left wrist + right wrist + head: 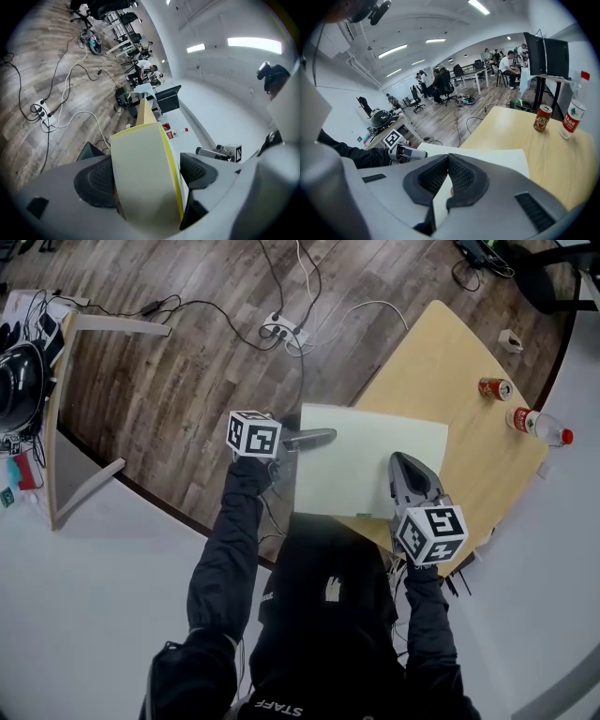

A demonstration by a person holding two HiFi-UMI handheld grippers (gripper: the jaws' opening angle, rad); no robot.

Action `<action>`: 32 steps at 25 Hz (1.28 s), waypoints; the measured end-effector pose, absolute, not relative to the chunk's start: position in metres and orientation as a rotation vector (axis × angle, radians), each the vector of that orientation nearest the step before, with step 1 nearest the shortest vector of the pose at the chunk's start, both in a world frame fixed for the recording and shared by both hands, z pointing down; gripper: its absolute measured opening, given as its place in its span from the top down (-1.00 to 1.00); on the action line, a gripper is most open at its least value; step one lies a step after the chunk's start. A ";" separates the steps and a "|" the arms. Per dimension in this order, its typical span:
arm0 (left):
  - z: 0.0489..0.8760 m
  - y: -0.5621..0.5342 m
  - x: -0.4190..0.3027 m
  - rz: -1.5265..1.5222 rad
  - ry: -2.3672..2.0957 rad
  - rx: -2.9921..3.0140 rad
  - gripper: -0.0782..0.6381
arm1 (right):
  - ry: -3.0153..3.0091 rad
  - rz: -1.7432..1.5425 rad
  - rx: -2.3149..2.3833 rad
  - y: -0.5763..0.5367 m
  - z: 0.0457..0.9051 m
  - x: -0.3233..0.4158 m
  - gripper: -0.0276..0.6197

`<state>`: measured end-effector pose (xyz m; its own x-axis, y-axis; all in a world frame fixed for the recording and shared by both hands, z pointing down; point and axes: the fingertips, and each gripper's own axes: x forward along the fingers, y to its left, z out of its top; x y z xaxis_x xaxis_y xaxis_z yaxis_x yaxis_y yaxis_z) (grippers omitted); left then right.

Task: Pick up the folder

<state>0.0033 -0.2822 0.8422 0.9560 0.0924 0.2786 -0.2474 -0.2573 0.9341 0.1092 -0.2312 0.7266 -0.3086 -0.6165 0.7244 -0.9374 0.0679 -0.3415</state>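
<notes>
Pale cream folder (370, 465) with yellow edge — light tan table (441, 362), red can (494, 388), grey-brown plank floor (187, 362)

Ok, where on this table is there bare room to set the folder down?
Freest: the bare table beyond the far edge of the folder, left of the can. A narrower strip runs between folder and bottle. Crowded: the right rim by can and bottle, and the near edge, where the right tool clamps the folder.
</notes>
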 end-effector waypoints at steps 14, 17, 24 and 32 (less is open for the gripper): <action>0.779 -0.288 -0.004 0.264 -0.307 1.919 -0.21 | -1.996 1.095 1.617 -0.220 0.687 0.127 0.85; 0.745 -0.284 -0.008 0.253 -0.372 1.968 -0.18 | -2.018 1.078 1.638 -0.212 0.662 0.130 0.85; 0.668 -0.279 -0.013 0.264 -0.505 2.127 -0.13 | -2.109 1.000 1.674 -0.200 0.611 0.127 0.85; 0.601 -0.266 -0.023 0.298 -0.679 2.245 -0.09 | -2.202 0.928 1.693 -0.184 0.557 0.121 0.85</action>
<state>-0.0227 -0.2660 0.6015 0.8316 -0.3784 0.4066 -0.5554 -0.5713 0.6042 0.1213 -0.1837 0.5574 -0.3164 -0.7926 0.5213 -0.9266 0.1403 -0.3490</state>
